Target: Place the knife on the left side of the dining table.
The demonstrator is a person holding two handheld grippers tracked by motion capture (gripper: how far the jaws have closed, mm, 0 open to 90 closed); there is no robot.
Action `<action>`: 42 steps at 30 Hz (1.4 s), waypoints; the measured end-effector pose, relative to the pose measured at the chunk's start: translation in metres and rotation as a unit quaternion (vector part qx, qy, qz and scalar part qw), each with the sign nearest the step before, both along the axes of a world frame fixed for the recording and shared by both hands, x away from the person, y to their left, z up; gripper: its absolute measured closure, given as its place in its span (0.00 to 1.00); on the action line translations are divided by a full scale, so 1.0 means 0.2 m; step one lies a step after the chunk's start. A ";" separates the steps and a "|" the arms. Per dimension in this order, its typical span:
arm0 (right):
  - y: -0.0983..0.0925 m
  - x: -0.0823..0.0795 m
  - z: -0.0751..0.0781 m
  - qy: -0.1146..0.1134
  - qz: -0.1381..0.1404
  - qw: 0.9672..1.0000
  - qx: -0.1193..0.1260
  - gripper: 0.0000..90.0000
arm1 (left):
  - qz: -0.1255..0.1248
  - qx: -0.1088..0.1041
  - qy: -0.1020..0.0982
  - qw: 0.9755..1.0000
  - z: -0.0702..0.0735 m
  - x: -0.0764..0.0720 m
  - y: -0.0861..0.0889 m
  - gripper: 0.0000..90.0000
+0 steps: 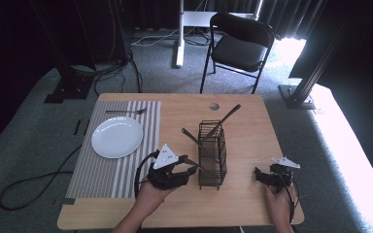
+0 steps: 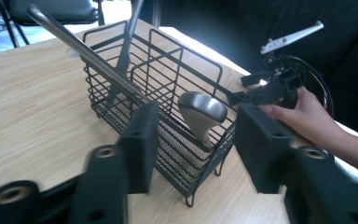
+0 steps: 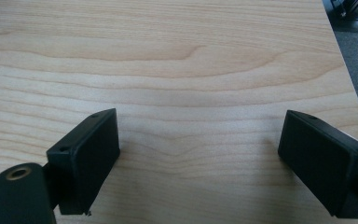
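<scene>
The spoon (image 2: 200, 114) is leaning in the wire caddy (image 1: 212, 155) mid-table, bowl near, handle slanting up and far-left. The left gripper (image 2: 193, 149) is bracketing its bowl with half-closed jaws, not pressing. The right gripper (image 3: 198, 154) is gaping wide over the wooden table (image 1: 252, 131).

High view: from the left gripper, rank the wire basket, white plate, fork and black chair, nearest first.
From the left gripper:
1. Wire basket, right beside it at mid-table.
2. White plate, on the striped mat, up-left.
3. Fork, beyond the plate near the far edge.
4. Black chair, past the table.
</scene>
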State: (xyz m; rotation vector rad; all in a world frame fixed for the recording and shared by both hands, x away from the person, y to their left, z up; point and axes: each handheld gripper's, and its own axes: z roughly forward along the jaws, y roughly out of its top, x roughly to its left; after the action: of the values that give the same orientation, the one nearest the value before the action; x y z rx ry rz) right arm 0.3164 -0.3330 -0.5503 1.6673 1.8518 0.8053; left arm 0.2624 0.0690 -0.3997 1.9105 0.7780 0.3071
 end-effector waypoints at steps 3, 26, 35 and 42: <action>0.00 0.00 0.00 0.000 0.000 1.000 0.000 0.13 | 0.008 0.004 -0.006 1.000 -0.01 -0.01 -0.01 0.67; 0.00 0.00 0.00 0.000 0.000 1.000 0.000 0.13 | -0.007 -0.018 -0.002 1.000 0.03 0.07 -0.09 0.85; 0.00 0.00 0.00 0.000 0.000 1.000 0.000 0.13 | -0.012 -0.019 -0.017 1.000 0.06 0.12 -0.18 0.85; 0.00 0.00 0.00 0.001 -0.001 1.000 0.001 0.13 | -0.015 -0.028 -0.027 0.999 0.08 0.16 -0.26 0.86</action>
State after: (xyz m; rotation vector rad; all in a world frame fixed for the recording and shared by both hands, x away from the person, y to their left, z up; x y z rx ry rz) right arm 0.3163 -0.3329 -0.5502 1.6704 1.8514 0.8058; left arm 0.2935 0.0172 -0.3839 1.8523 0.7142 0.3143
